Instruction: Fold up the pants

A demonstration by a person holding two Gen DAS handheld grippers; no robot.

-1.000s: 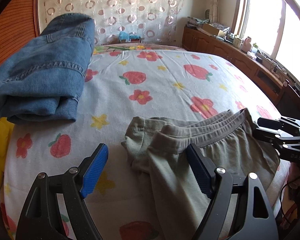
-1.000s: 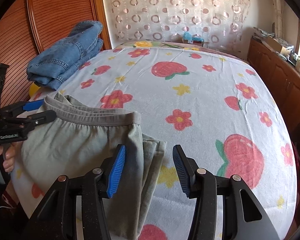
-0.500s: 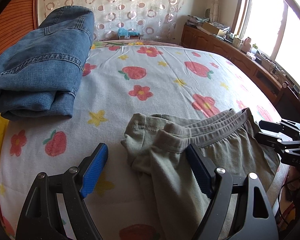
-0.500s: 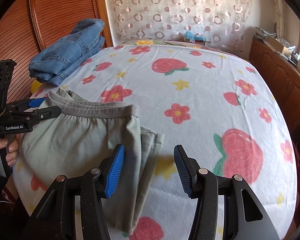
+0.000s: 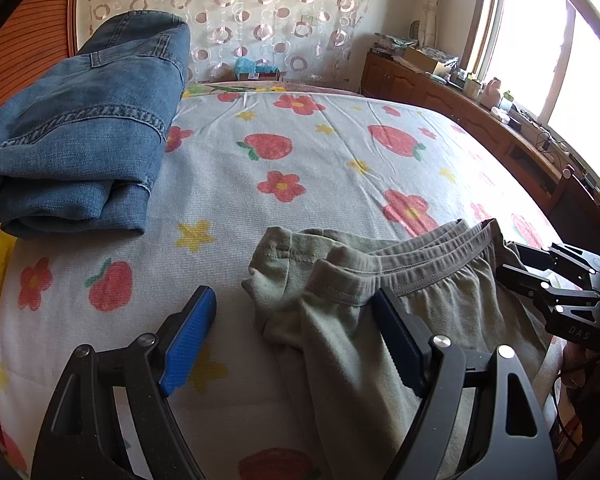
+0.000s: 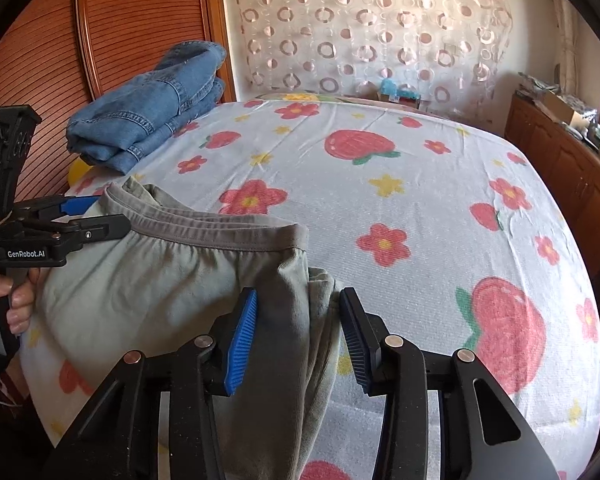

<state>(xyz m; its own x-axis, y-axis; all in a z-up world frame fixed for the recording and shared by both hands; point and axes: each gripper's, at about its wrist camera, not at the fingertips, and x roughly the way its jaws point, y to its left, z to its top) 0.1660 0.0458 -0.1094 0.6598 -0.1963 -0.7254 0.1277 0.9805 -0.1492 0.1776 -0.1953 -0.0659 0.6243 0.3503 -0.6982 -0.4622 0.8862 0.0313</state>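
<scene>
Now, pants: grey pants (image 5: 384,300) lie folded at the near edge of the bed (image 5: 320,168).
Left gripper: the left gripper (image 5: 296,328) gapes wide, straddling the waistband's left corner.
Right gripper: the right gripper (image 6: 298,328), partly open, straddles the folded right edge.
Jeans: folded jeans (image 6: 152,108) sit far left.

You read "GenRobot.AI", white print, on black side of left gripper (image 6: 80,220), seen from right wrist view. You read "DAS", faint letters, on black body of right gripper (image 5: 540,272), seen from left wrist view; rest of that marking cut off. No other text legible.
</scene>
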